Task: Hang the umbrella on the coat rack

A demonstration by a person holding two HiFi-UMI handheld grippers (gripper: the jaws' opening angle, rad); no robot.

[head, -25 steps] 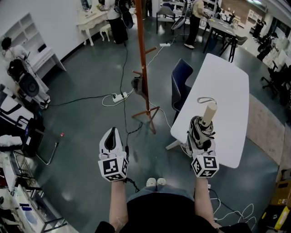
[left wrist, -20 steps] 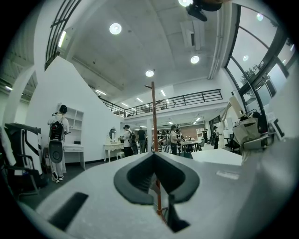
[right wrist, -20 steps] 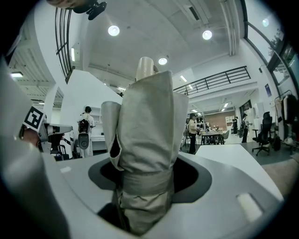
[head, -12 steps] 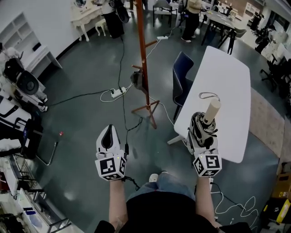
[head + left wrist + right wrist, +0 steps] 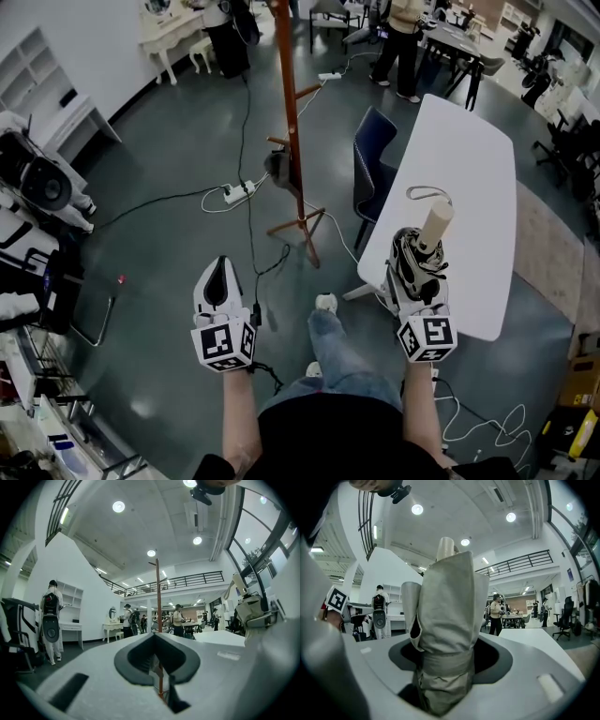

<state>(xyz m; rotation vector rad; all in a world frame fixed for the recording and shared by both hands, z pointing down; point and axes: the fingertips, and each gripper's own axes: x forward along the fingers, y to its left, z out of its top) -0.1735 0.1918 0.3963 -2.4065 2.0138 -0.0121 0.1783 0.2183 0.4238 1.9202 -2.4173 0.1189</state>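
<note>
Umbrella (image 5: 432, 227) is clamped upright between the jaws of the right gripper (image 5: 412, 279) — coat rack (image 5: 289, 122) is seen well apart ahead, hanging not yet done — left gripper (image 5: 218, 274) is kept closed, empty.

Coat rack (image 5: 289, 141): top cut off by head view's upper edge; base mostly hidden behind left gripper (image 5: 158, 667) in its own view. Umbrella (image 5: 445, 620): lower end buried inside right gripper (image 5: 447, 667); pads covered by fabric.
</note>
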